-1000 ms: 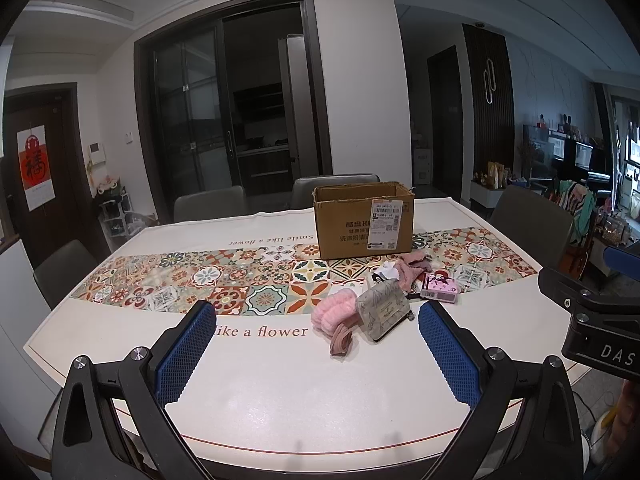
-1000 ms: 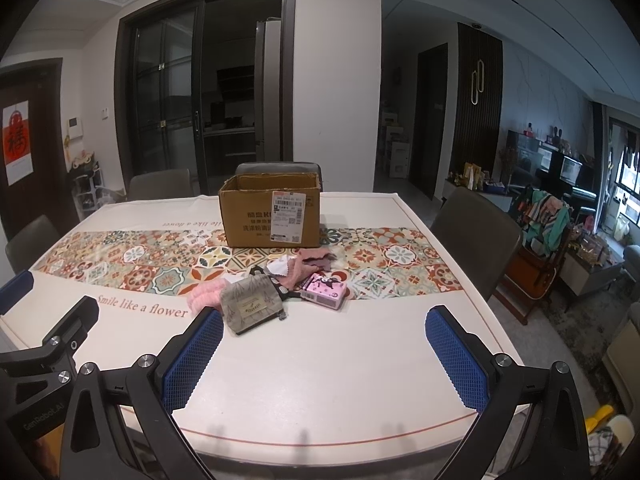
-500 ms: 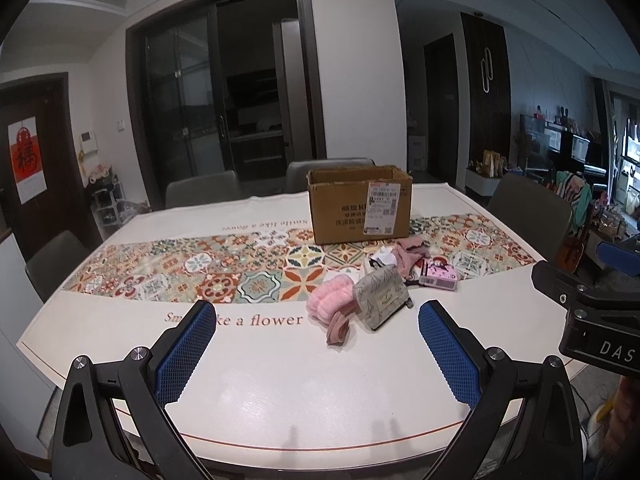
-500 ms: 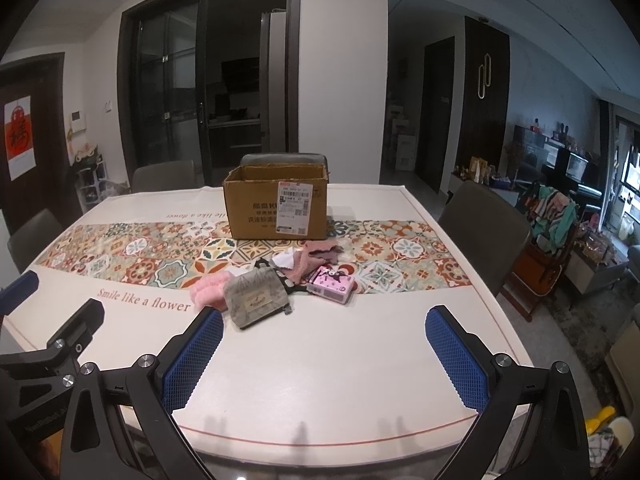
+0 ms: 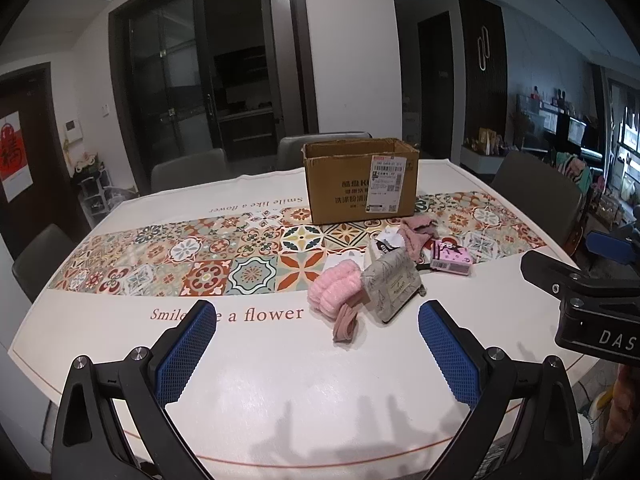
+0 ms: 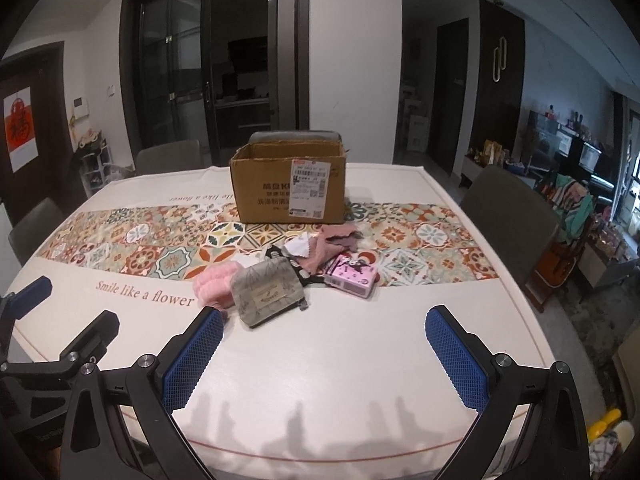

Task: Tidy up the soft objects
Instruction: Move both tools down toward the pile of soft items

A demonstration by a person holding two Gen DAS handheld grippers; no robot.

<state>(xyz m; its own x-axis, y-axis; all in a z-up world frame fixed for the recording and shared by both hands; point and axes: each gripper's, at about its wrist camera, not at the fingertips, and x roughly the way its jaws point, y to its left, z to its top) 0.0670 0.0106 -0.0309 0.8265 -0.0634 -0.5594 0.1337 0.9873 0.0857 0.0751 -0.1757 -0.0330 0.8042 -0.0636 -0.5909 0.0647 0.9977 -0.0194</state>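
A pile of soft items lies mid-table: a fluffy pink band [image 5: 335, 289] [image 6: 212, 282], a grey pouch [image 5: 394, 287] [image 6: 269, 293], a rolled pink sock [image 5: 346, 322], pink cloth [image 5: 416, 234] [image 6: 332, 242] and a pink tissue pack [image 5: 451, 257] [image 6: 352, 276]. An open cardboard box [image 5: 360, 180] [image 6: 289, 182] stands behind the pile. My left gripper [image 5: 318, 352] is open and empty above the table's near edge, short of the pile. My right gripper [image 6: 325, 354] is open and empty, also short of the pile.
The white table [image 5: 280, 380] [image 6: 360, 360] carries a patterned tile runner [image 5: 200, 256] [image 6: 140, 248]. Grey chairs stand around it, one at the right [image 6: 508, 216] and one behind the box [image 6: 294, 136]. The right gripper's body [image 5: 592, 304] shows in the left wrist view.
Both grippers have moved forward toward the pile, which looks larger and nearer now. Both stay open and empty.
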